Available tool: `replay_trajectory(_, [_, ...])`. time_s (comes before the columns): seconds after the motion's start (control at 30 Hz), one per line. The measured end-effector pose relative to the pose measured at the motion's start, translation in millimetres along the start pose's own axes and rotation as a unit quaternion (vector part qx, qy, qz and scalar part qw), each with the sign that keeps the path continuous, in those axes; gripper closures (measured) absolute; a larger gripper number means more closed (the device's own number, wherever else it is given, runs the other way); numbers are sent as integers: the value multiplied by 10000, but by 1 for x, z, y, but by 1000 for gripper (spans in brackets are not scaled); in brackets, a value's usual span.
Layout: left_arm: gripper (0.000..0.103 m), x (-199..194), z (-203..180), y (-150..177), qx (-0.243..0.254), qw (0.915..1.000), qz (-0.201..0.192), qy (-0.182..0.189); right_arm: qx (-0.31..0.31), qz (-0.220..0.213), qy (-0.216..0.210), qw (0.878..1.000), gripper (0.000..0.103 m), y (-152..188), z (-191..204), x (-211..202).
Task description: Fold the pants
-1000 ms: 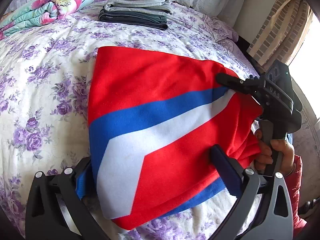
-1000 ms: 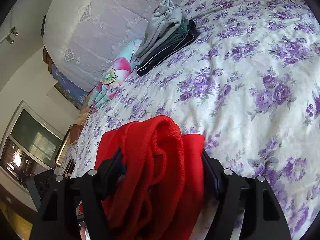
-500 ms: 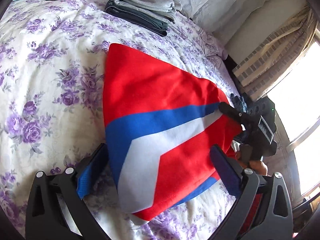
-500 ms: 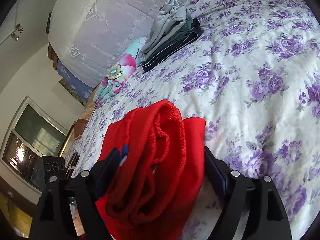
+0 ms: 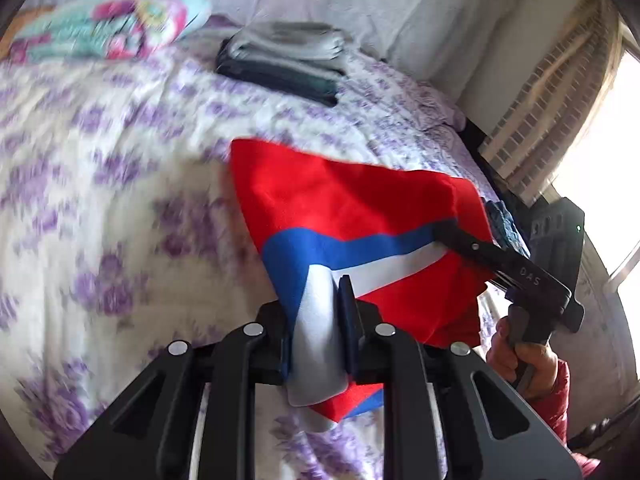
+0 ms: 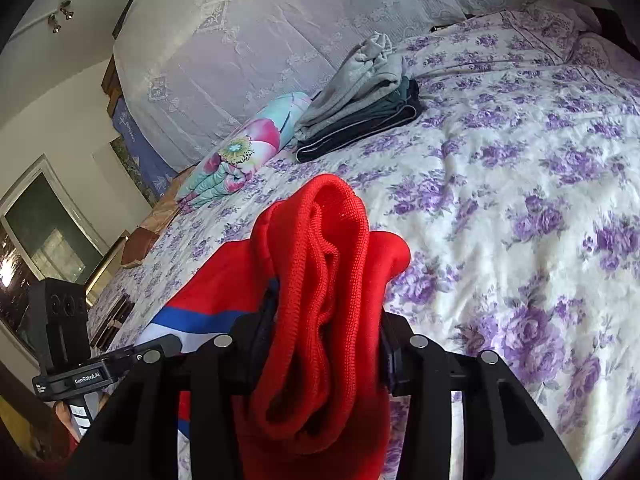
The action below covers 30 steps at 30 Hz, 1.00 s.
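The red pants (image 5: 340,200) with a blue and white stripe are lifted off the flowered bed (image 5: 100,200), stretched between both grippers. My left gripper (image 5: 316,320) is shut on the white-striped edge. My right gripper (image 6: 324,332) is shut on the bunched red waistband (image 6: 320,264). The right gripper also shows in the left wrist view (image 5: 460,236), clamping the far corner of the pants. The left gripper shows at the lower left of the right wrist view (image 6: 136,354).
A stack of folded grey and dark clothes (image 5: 284,56) lies at the head of the bed, also in the right wrist view (image 6: 360,108). A rolled floral blanket (image 6: 244,148) lies beside it. A white headboard cover (image 6: 260,40) stands behind.
Both grippers have closed on the pants, from open around them. The pants have risen off the bed and hang between the grippers.
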<state>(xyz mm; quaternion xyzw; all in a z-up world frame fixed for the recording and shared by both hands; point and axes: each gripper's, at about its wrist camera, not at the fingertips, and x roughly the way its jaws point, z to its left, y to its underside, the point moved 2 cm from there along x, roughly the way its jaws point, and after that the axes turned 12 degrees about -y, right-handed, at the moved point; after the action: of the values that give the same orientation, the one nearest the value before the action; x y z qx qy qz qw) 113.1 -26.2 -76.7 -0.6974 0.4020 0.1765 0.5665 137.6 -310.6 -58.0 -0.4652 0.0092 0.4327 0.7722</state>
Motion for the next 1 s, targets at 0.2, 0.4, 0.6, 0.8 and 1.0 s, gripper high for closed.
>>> replay_trajectory(0.2, [85, 1, -21, -70, 541, 9980, -270, -198, -287, 163, 81, 9994, 63, -62, 12, 15])
replay_trajectory(0.4, [85, 34, -19, -173, 603, 9951, -539, -563, -446, 164, 187, 9987, 64, -166, 1, 62])
replay_trajectory(0.6, [85, 70, -27, -323, 619, 9886, -990, -954, -554, -274, 249, 9978, 64, -311, -10, 113])
replay_trajectory(0.8, [83, 154, -8, -432, 368, 9860, -973, -1304, -129, -546, 517, 9971, 64, -418, -73, 193])
replay_trajectory(1.0, [68, 289, 48, -411, -209, 9874, -166, -1561, -355, -339, 1198, 9916, 45, -394, -143, 261])
